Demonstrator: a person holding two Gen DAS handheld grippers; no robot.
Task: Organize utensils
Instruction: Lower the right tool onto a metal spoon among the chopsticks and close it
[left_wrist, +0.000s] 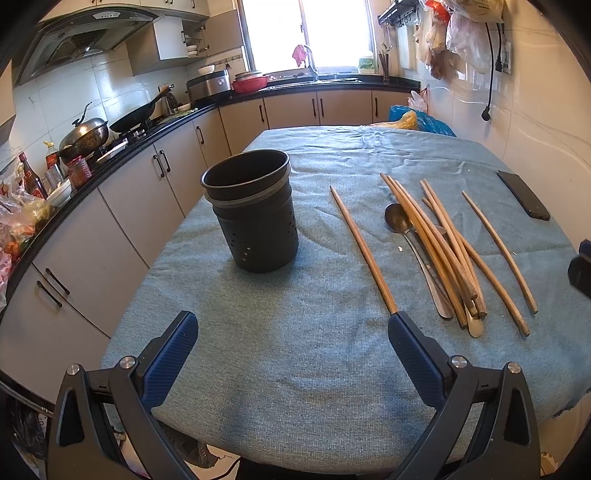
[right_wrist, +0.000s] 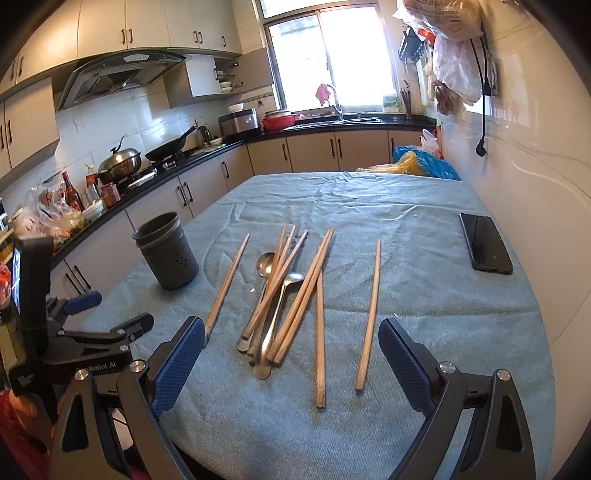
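Observation:
A dark perforated utensil holder (left_wrist: 253, 212) (right_wrist: 166, 254) stands upright and looks empty on the table's left side. Several wooden chopsticks (left_wrist: 439, 251) (right_wrist: 295, 291) lie in a loose pile over two metal spoons (left_wrist: 399, 219) (right_wrist: 286, 284). One chopstick (left_wrist: 364, 251) (right_wrist: 227, 280) lies apart to the left, another (left_wrist: 498, 251) (right_wrist: 369, 314) to the right. My left gripper (left_wrist: 293, 339) is open above the near edge, its right finger over the single chopstick's end. My right gripper (right_wrist: 291, 347) is open, hovering just short of the pile. The left gripper (right_wrist: 107, 314) also shows at the left of the right wrist view.
A blue-green cloth (left_wrist: 295, 369) (right_wrist: 424, 332) covers the table. A black phone (left_wrist: 522, 195) (right_wrist: 485, 243) lies at the far right near the tiled wall. Kitchen counter and cabinets (left_wrist: 129, 206) run along the left. Plastic bags (left_wrist: 417, 120) sit beyond the far edge.

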